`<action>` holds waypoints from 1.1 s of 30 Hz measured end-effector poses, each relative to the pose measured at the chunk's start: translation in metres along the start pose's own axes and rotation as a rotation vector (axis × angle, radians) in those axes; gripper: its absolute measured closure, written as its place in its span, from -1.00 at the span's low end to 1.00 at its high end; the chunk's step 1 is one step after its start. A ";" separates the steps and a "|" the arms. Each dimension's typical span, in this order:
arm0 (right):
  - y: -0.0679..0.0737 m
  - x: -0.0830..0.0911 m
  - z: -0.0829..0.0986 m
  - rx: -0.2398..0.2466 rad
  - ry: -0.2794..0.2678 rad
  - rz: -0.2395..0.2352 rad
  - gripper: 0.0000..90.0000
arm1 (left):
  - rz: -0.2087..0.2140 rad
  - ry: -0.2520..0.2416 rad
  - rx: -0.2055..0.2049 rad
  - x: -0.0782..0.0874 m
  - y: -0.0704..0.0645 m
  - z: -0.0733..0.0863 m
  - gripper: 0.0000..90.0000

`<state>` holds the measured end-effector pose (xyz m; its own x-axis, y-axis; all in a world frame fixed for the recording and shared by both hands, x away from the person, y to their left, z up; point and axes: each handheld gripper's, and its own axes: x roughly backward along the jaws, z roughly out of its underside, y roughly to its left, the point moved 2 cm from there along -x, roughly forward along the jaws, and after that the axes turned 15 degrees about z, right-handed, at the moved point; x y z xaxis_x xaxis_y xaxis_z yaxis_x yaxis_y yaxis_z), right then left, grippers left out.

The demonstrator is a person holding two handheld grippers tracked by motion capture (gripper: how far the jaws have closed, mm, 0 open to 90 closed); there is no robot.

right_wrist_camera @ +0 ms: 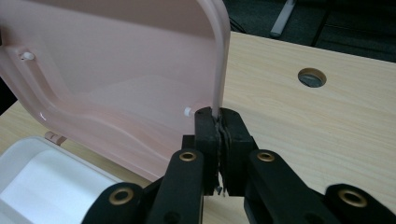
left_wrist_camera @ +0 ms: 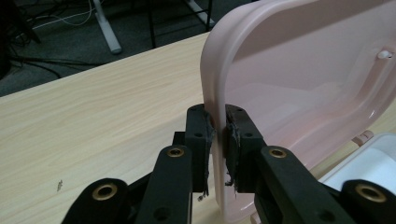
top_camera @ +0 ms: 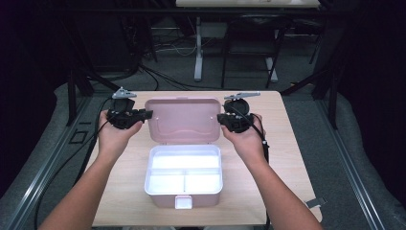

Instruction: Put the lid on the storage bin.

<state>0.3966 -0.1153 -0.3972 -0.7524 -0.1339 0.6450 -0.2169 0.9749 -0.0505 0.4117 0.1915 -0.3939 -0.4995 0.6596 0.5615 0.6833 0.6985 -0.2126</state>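
A pink box stands open in the middle of the table, its pink lid [top_camera: 182,120] raised upright behind the white compartmented tray [top_camera: 184,175]. My left gripper [top_camera: 143,115] is shut on the lid's left edge [left_wrist_camera: 215,116], the rim pinched between its pads. At the other side my right gripper [top_camera: 221,118] is shut on the lid's right edge [right_wrist_camera: 219,84]. In the right gripper view the lid [right_wrist_camera: 116,79] leans over the white tray [right_wrist_camera: 42,182]. A pink latch [top_camera: 183,201] sits at the box's front.
The wooden table [top_camera: 287,143] has a round cable hole [right_wrist_camera: 311,77] to the right of the lid. Beyond the far edge lie a table leg [top_camera: 197,48], cables and dark frames on the floor. A small grey tag [top_camera: 315,202] lies at the table's right front corner.
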 end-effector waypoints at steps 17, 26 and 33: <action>-0.007 0.000 -0.006 -0.025 -0.039 -0.033 0.84 | -0.017 0.007 -0.046 -0.001 -0.005 -0.001 0.81; -0.007 0.013 -0.015 -0.027 -0.076 -0.047 0.82 | 0.006 0.008 -0.061 0.005 -0.007 -0.001 0.78; -0.006 0.020 -0.015 -0.016 -0.093 -0.050 0.82 | 0.018 0.001 -0.064 0.009 -0.010 -0.001 0.72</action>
<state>0.3923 -0.1211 -0.3725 -0.7956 -0.1978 0.5727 -0.2464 0.9691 -0.0076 0.4005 0.1900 -0.3859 -0.4867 0.6715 0.5588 0.7246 0.6676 -0.1711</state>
